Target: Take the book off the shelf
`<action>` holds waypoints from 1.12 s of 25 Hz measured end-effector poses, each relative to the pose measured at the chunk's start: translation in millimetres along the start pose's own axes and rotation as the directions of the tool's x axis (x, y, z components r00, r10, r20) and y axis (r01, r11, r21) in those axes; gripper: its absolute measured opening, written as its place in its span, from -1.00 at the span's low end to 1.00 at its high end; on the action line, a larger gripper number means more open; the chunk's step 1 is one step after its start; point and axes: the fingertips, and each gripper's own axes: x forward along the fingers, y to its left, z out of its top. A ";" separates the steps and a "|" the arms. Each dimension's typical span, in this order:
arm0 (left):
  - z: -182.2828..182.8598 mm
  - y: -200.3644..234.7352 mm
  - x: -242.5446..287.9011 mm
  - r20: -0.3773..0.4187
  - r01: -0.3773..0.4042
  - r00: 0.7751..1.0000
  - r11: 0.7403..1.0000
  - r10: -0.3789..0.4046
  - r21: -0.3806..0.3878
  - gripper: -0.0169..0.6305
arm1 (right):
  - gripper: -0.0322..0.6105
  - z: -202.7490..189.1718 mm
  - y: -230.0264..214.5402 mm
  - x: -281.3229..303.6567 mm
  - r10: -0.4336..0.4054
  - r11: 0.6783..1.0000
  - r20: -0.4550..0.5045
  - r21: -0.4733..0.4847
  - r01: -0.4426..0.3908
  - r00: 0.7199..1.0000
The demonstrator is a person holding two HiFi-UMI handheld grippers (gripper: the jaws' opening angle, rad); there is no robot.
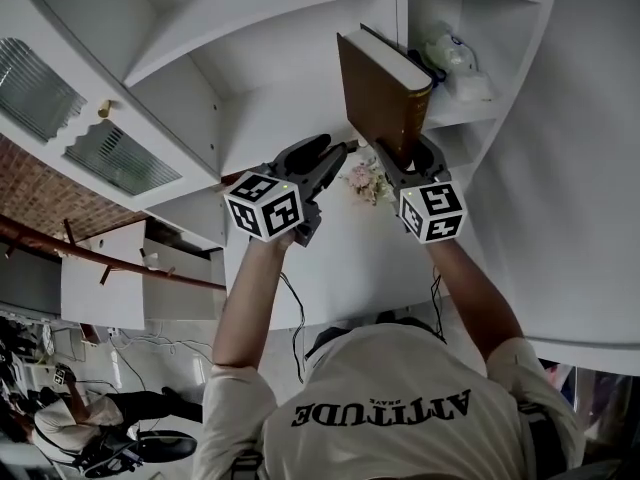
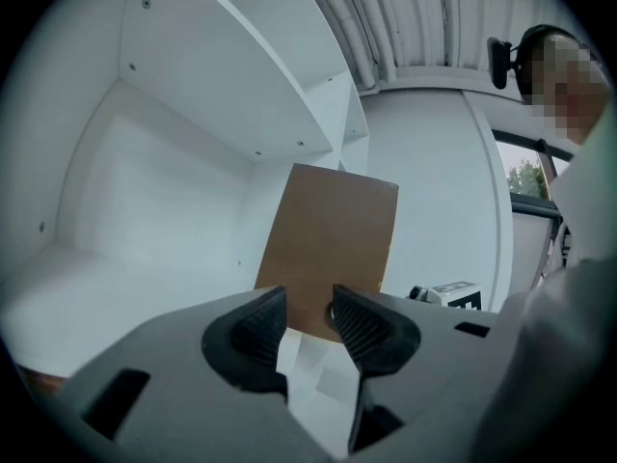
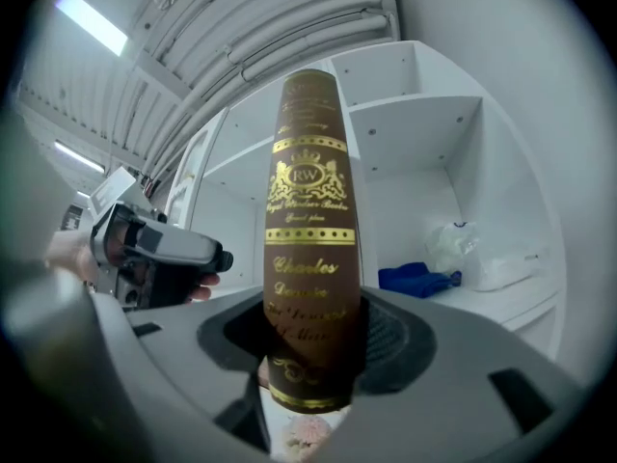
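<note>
Black ribbed pads (image 3: pixel 397 340) of the right claw (image 3: pixel 313 355) are clamping the lower end of the book (image 3: pixel 310 210) across its brown, gold-lettered spine, so this claw is grasping the book and carrying it upright. The left claw (image 2: pixel 308 318) is standing released, with its jaws partly apart just in front of the book's plain brown cover near the bottom edge, pinching nothing. The book is leaning slightly in front of the white shelf (image 1: pixel 300 108). It is looking clear of the boards, though the claws are hiding its bottom edge. To do this step well, the person should be drawing the book straight out toward the body with the spine vertical, so the tall book is not swinging about the low grip. The left claw could be steadying the cover. Further right, a blue cloth (image 3: pixel 416 279) and a plastic bag (image 3: pixel 463 249) are lying in a neighbouring compartment, well apart from the book.
</note>
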 end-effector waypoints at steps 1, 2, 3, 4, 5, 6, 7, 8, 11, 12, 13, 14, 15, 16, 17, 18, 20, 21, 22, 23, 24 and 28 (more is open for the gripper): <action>-2.8 1.1 -4.1 0.005 -0.020 1.000 1.000 0.020 0.000 -0.45 | -0.18 -0.2 -0.1 -3.6 0.004 1.000 0.002 0.010 -0.004 1.000; -5.6 2.0 -7.9 0.009 -0.039 0.999 0.999 0.039 0.003 -0.51 | -0.18 -0.3 -0.1 -6.8 0.009 1.000 0.004 0.018 -0.009 1.000; -8.3 2.6 -11.3 0.010 -0.056 0.998 0.998 0.056 0.008 -0.58 | -0.18 -0.1 0.0 -9.7 0.013 1.000 0.007 0.024 -0.013 1.000; -10.7 2.7 -14.3 0.011 -0.069 0.998 0.998 0.069 0.014 -0.62 | -0.18 0.2 0.4 -12.3 0.018 0.999 0.010 0.030 -0.018 1.000; -12.7 2.6 -17.0 0.010 -0.079 0.997 0.997 0.079 0.020 -0.64 | -0.18 0.9 1.2 -15.0 0.022 0.999 0.014 0.035 -0.022 1.000; -14.3 2.5 -19.6 0.011 -0.088 0.996 0.996 0.088 0.025 -0.65 | -0.18 1.9 2.2 -17.6 0.026 0.999 0.020 0.039 -0.026 0.999; -15.7 2.5 -22.2 0.013 -0.096 0.995 0.995 0.095 0.028 -0.66 | -0.18 3.0 3.4 -20.3 0.029 0.999 0.025 0.042 -0.030 0.999; -17.4 2.4 -25.2 0.015 -0.102 0.995 0.994 0.102 0.031 -0.68 | -0.18 3.9 4.6 -23.1 0.032 0.998 0.030 0.044 -0.034 0.999; -25.1 1.9 -39.9 0.018 -0.121 0.993 0.992 0.120 0.036 -0.71 | -0.18 3.7 11.8 -33.3 0.042 0.998 0.034 0.053 -0.044 0.999; -27.9 2.1 -46.9 0.020 -0.129 0.992 0.991 0.128 0.032 -0.71 | -0.18 3.0 15.1 -37.3 0.046 0.997 0.032 0.054 -0.047 0.998; -30.4 2.9 -54.4 0.023 -0.137 0.990 0.990 0.137 0.025 -0.74 | -0.18 2.2 18.5 -41.3 0.049 0.997 0.028 0.051 -0.051 0.998; -32.6 4.1 -62.1 0.027 -0.147 0.989 0.989 0.146 0.015 -0.77 | -0.18 1.4 21.6 -45.2 0.052 0.997 0.023 0.048 -0.053 0.998; -34.5 5.6 -70.1 0.031 -0.156 0.987 0.988 0.156 0.004 -0.77 | -0.18 0.4 24.4 -48.9 0.054 0.997 0.019 0.046 -0.055 0.998; -36.1 7.1 -78.2 0.035 -0.165 0.986 0.986 0.165 -0.006 -0.78 | -0.18 -0.4 26.9 -52.4 0.055 0.997 0.016 0.046 -0.056 0.998; -37.2 8.4 -86.2 0.040 -0.172 0.984 0.985 0.172 -0.014 -0.78 | -0.18 -0.9 29.1 -55.4 0.054 0.997 0.013 0.045 -0.055 0.998; -37.6 9.6 -94.3 0.046 -0.178 0.983 0.984 0.179 -0.020 -0.78 | -0.18 -0.7 31.5 -58.0 0.052 0.998 0.012 0.044 -0.052 0.999; -37.7 10.8 -111.2 0.056 -0.188 0.980 0.982 0.189 -0.027 -0.79 | -0.18 1.0 37.5 -62.9 0.044 0.998 0.008 0.038 -0.044 0.999; -38.1 10.3 -120.1 0.059 -0.193 0.979 0.981 0.194 -0.028 -0.79 | -0.18 2.0 41.4 -66.5 0.039 0.999 0.007 0.038 -0.039 0.999; -38.8 8.9 -128.9 0.063 -0.197 0.978 0.980 0.199 -0.028 -0.79 | -0.18 3.0 45.8 -71.3 0.035 0.999 0.006 0.038 -0.036 0.999; -39.6 7.0 -137.6 0.066 -0.202 0.977 0.979 0.203 -0.029 -0.79 | -0.18 4.1 50.5 -76.8 0.034 0.999 0.006 0.039 -0.034 0.999; -40.4 4.9 -145.9 0.071 -0.206 0.976 0.978 0.208 -0.031 -0.80 | -0.18 5.3 55.4 -82.5 0.033 0.999 0.005 0.038 -0.033 0.999; -45.9 -3.5 -178.8 0.081 -0.229 0.969 0.973 0.231 -0.043 -0.82 | -0.18 10.6 77.8 -104.1 0.030 0.999 0.000 0.029 -0.030 1.000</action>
